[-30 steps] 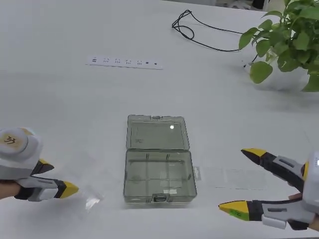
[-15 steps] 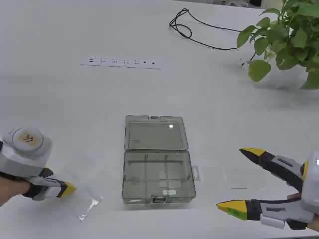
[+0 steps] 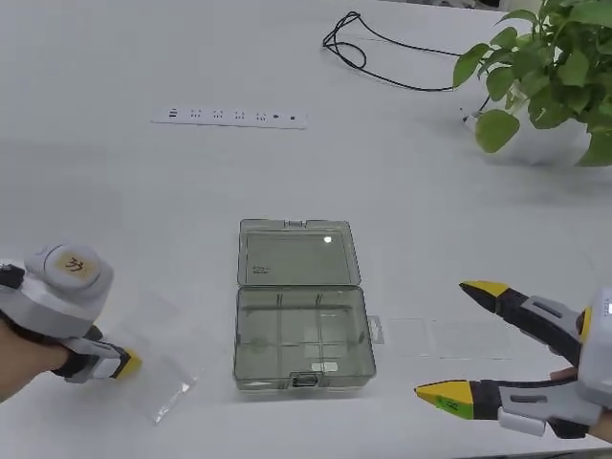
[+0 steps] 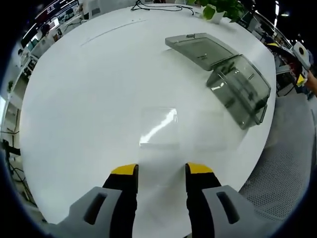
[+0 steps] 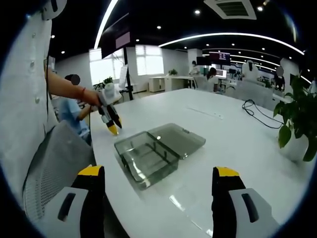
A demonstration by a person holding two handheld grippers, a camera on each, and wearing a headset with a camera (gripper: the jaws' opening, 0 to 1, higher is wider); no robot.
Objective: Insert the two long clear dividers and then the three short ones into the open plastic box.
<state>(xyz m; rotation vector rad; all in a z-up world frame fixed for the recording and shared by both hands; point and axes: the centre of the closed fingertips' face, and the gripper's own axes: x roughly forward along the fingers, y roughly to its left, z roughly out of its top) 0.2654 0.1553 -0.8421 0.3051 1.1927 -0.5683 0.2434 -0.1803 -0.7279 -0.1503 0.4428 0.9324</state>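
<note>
Tabletop (image 3: 143, 210), white and smooth, with a smoky clear plastic box (image 3: 301, 339) open at its middle. The lid (image 3: 299, 253) lies flat on the box's far side. Faint lines cross the box floor; whether any divider already stands inside cannot be told.

Left of the box, near its front corner, a squarish clear divider (image 4: 158, 128) lies flat, picked out mainly by a streak of glare. The left gripper (image 4: 161, 170) hovers just short of it. Its jaws are a narrow gap apart, with nothing clearly between them.

Right of the box, more clear dividers (image 3: 449, 339) lie flat. Their long axis runs sideways, away from the box's right wall. The right gripper (image 3: 464, 341) sits beyond them, jaws wide and empty.

The dividers look thin, light, stiff and slick. Lying flush on the smooth table, they will likely slide rather than lift. The best hold is probably a pinch across the thickness at one raised edge. Each piece would then need turning upright, its long axis lined up with the box's slots.
</note>
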